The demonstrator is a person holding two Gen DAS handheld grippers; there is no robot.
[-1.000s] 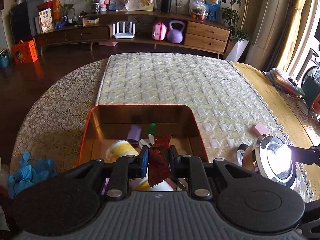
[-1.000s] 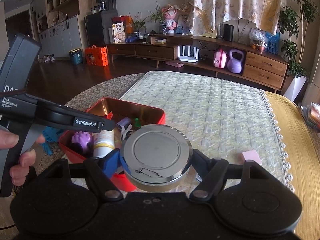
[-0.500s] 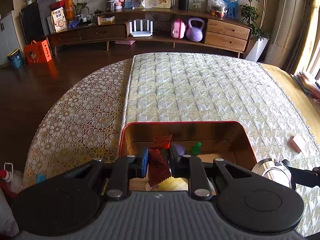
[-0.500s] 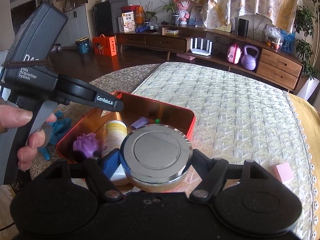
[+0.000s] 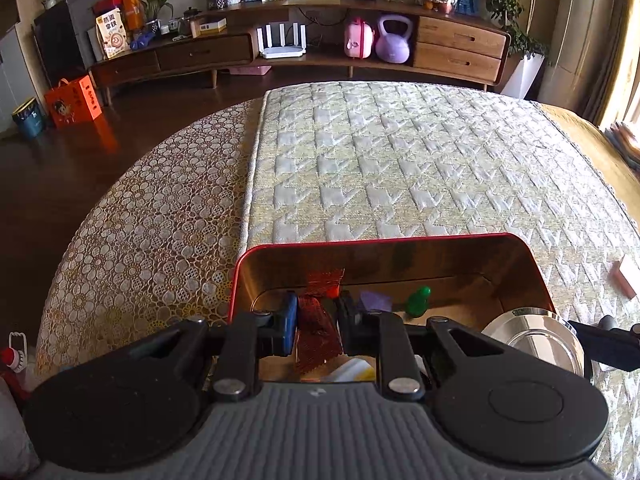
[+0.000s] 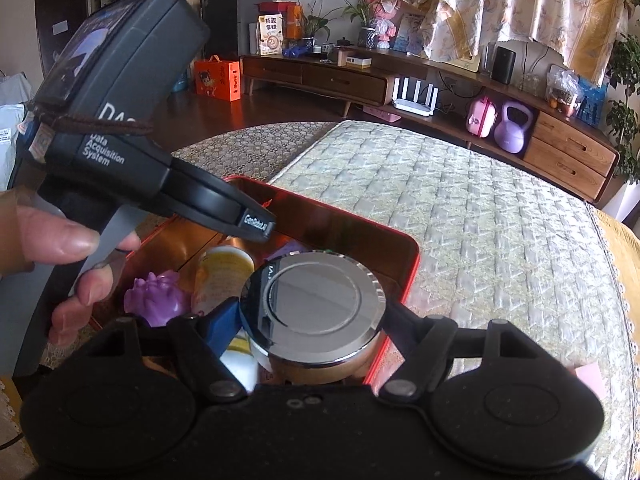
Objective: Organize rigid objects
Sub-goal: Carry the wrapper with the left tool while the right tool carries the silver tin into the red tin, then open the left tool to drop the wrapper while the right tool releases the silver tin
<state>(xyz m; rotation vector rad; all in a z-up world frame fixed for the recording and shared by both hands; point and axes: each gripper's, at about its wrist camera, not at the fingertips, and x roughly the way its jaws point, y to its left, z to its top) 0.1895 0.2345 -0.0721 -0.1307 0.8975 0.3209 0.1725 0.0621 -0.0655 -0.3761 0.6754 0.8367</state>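
My left gripper (image 5: 317,320) is shut on a dark red snack wrapper (image 5: 316,330) and hangs over the red tin box (image 5: 376,240). My right gripper (image 6: 314,312) is shut on a round silver lidded tin (image 6: 316,300), held above the box's near right part (image 6: 412,276). That silver tin (image 5: 536,338) also shows at the right in the left wrist view. Inside the box lie a purple toy (image 6: 158,298), a yellow-white bottle (image 6: 222,276), a green piece (image 5: 418,300) and a lilac piece (image 5: 374,300).
The box sits on a quilted cloth (image 5: 400,168) over a lace-covered round table (image 5: 152,216). A pink block (image 5: 626,278) lies to the right on the cloth. A hand (image 6: 60,248) holds the left gripper's body (image 6: 120,128). A low wooden sideboard (image 5: 304,52) stands beyond.
Both grippers have moved forward and down over the red box, which now lies closer and more centred. The wrapper and the silver tin stay gripped.
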